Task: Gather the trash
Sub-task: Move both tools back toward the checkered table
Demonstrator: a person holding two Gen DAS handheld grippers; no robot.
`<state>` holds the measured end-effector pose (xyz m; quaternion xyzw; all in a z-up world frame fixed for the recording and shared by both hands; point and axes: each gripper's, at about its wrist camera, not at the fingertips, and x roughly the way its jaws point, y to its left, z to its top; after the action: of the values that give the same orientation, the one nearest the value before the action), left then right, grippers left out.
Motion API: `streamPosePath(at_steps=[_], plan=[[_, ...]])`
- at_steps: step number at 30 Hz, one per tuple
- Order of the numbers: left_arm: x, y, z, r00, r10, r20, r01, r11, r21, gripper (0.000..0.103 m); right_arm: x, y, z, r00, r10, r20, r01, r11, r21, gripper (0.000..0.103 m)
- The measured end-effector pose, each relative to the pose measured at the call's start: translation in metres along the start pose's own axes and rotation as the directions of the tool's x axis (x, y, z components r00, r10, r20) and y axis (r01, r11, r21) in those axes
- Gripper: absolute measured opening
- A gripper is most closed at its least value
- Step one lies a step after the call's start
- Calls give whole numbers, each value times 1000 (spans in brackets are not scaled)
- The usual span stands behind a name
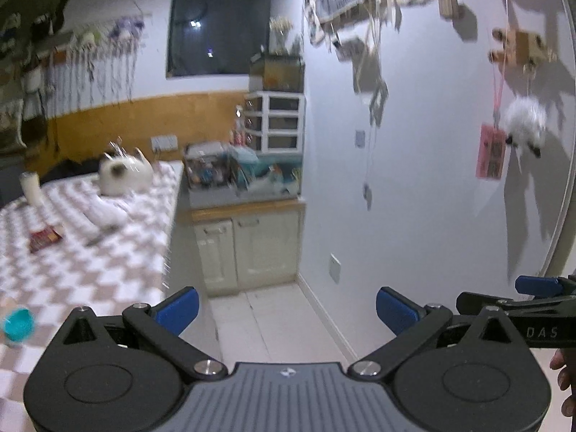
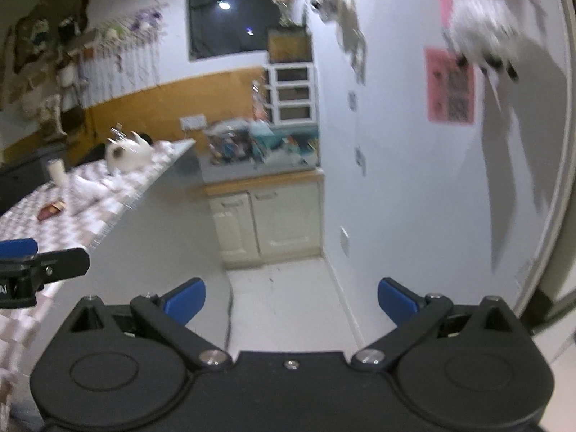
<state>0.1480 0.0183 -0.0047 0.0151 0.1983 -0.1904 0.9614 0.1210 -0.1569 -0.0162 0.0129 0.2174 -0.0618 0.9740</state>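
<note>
We hold both grippers level beside a checked table (image 1: 108, 252), and nothing sits between either pair of blue pads. Our left gripper (image 1: 287, 306) has its jaws spread wide over the pale floor tiles (image 1: 273, 324); our right gripper (image 2: 291, 297) is just as wide apart, empty, pointing toward the cream cabinet (image 2: 266, 223) at 12 o'clock.

The trash lies on the pink-and-white tablecloth. A small red-brown wrapper (image 1: 45, 239), flat and crinkled with pale print we cannot read, rests at 9 o'clock in the left view, well apart from both grippers; the right view shows it too (image 2: 52, 210). Just beside it, toward 10 o'clock, lies crumpled white tissue (image 1: 104, 212), blurred. A teal cup or lid (image 1: 18, 325) sits at the table's near edge, close to the left gripper at 8 o'clock.

Further back on the table stand a white cylinder (image 1: 31, 187) and a white plush cat (image 1: 122, 176). A cluttered countertop (image 1: 244, 176) fills the corner.
</note>
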Motion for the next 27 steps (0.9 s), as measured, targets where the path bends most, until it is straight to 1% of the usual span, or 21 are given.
streamPosePath(at_steps=[2,4,11,14,18,23,27], plan=[[-12,10,8,1000,11,22,-11,1000,6,103,-13,11,7,1000,19,21,-18,1000,-11,103],[-22,19,16,999,25,47,-25,1000,15,103,-16,23,15,998,41,39,-40,999,-19,103],[-51,63,45,991,62,117,-67,997,41,103,-15,70,49,989,128,79,-124,991,-56,103],[-60,91,60,989,65,133,-69,997,32,103,-13,92,67,981,168,94,-162,985,-67,103],[-69,129,82,981,112,155,-122,991,57,103,-5,126,96,967,230,108,-222,972,-81,103],[-78,179,117,972,138,188,-156,984,84,103,14,171,138,951,288,112,-276,954,-116,103],[-73,224,143,966,147,212,-163,985,59,103,33,203,170,943,314,109,-298,944,-142,103]])
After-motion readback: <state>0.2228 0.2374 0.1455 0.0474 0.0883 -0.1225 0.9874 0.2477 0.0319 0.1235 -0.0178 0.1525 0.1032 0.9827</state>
